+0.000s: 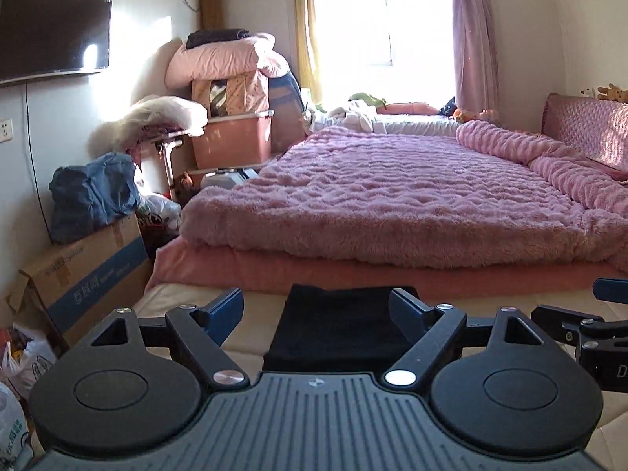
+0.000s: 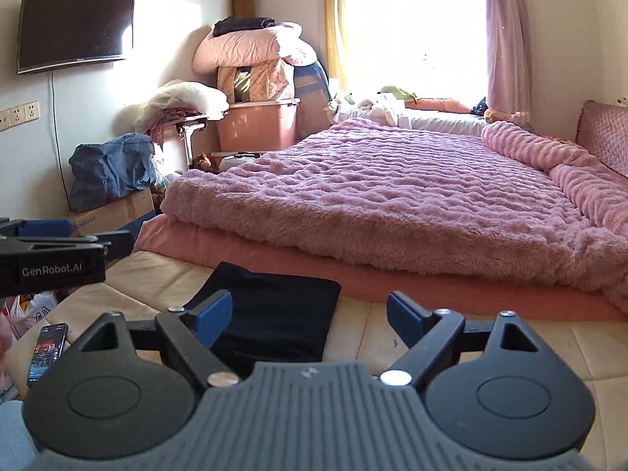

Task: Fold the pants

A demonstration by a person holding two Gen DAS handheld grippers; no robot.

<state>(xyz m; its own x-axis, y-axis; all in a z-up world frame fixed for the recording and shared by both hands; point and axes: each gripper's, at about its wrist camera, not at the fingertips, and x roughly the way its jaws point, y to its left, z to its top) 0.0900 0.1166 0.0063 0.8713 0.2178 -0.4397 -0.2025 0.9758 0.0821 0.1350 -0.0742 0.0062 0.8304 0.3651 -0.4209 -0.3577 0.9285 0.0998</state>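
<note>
The folded fabric pants (image 2: 271, 314) are plain black, lying on a cream quilted leather cushion (image 2: 451, 337) with stitched seams. Behind it, the fluffy bed blanket (image 2: 392, 196) is pink with a rippled wave texture over a salmon sheet (image 2: 392, 274). The plastic storage tub (image 2: 257, 125) is salmon pink. The window curtains (image 2: 506, 39) are mauve. The left gripper (image 1: 316, 308) and right gripper (image 2: 308, 316) are black with blue finger pads (image 2: 214, 314).

Bright window (image 1: 382, 19), pink curtain (image 1: 473, 35); pink fluffy bed (image 1: 392, 196); wall TV (image 1: 51, 35); stacked bedding, boxes in corner.
</note>
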